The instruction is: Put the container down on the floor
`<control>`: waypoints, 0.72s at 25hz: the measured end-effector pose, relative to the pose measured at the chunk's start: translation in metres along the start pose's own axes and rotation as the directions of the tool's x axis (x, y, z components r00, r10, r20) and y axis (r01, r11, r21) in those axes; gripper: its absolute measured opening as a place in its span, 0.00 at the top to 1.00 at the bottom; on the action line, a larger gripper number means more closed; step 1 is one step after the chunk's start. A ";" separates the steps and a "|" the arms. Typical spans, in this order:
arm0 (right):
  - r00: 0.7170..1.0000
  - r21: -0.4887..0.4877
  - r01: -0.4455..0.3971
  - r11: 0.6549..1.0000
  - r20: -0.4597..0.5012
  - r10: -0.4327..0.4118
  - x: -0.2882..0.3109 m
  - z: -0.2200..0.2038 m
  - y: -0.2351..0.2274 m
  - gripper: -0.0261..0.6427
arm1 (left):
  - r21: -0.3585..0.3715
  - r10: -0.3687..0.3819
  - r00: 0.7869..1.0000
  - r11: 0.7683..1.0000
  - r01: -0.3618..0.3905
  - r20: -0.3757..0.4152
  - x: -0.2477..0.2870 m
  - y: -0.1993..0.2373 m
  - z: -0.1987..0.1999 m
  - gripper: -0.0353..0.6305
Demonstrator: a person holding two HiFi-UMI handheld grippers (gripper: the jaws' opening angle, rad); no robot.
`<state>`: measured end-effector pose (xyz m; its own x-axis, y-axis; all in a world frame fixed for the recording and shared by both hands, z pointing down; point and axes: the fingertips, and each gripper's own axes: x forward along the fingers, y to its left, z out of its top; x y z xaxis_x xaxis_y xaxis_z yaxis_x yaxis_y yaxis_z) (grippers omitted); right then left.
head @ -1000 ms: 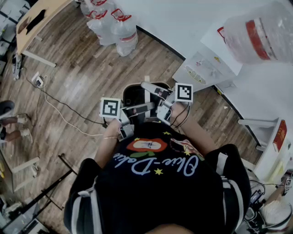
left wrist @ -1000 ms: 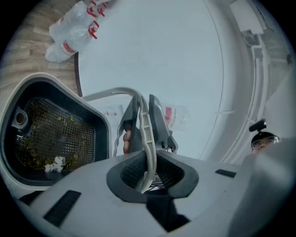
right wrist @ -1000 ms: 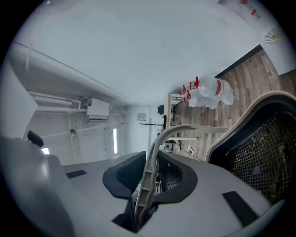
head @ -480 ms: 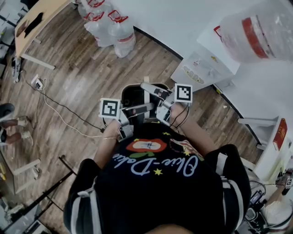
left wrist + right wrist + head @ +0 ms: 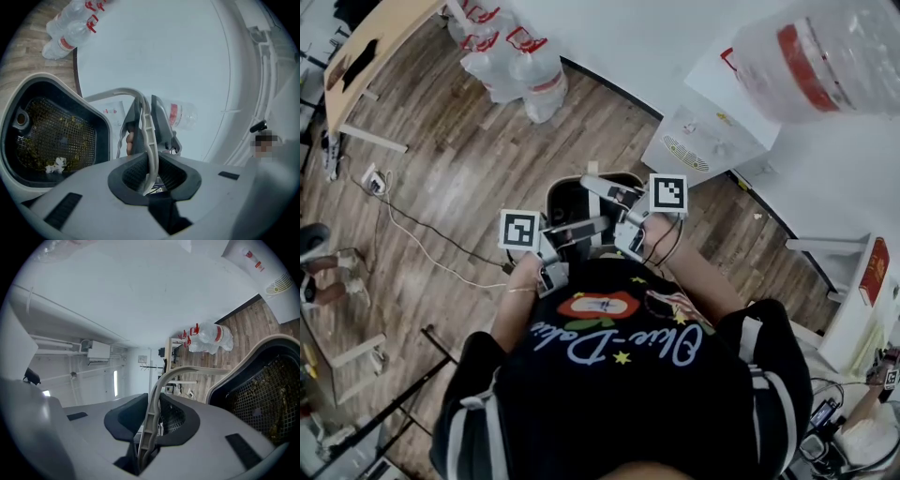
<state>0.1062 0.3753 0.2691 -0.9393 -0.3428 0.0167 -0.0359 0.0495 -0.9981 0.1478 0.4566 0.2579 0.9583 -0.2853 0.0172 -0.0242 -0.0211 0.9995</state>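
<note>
Pale plastic bail handle [image 5: 149, 136] is running edge-on through both pairs of jaws. The left gripper [image 5: 149, 172] and the right gripper [image 5: 151, 420] are each standing nearly closed, pads pinching the thin strip. The dark, pale-rimmed container [image 5: 565, 199], a mesh basket inside it, is hanging from that handle in front of the person's chest, clear of the ground, with its open mouth showing beside each gripper. Both hands are sharing the hold, so neither is nearer. Brown wooden plank floor [image 5: 459, 155] is lying bare directly beneath. The cluster of clear water bottles [image 5: 514, 66] and the white cable [image 5: 412, 230] are sitting well apart. Lowering is looking unobstructed.
</note>
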 end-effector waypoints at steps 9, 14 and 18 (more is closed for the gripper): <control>0.999 -0.024 0.020 1.000 -0.043 -0.021 -0.019 0.005 -0.006 0.86 | 0.017 0.025 0.999 1.000 -0.025 0.029 0.022 0.012 -0.007 0.87; 0.999 -0.033 0.045 0.998 -0.024 -0.046 -0.023 0.011 -0.015 0.86 | 0.005 0.007 1.000 1.000 -0.007 0.010 0.028 0.015 -0.004 0.87; 0.997 0.005 0.083 0.997 -0.002 -0.083 0.000 0.034 -0.016 0.86 | -0.026 0.012 1.000 1.000 -0.012 -0.017 0.021 0.016 0.029 0.87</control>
<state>0.1183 0.3421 0.2833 -0.9339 -0.3434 0.0997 -0.1121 0.0164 -0.9936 0.1592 0.4225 0.2734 0.9626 -0.2693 0.0293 -0.0284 0.0073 0.9996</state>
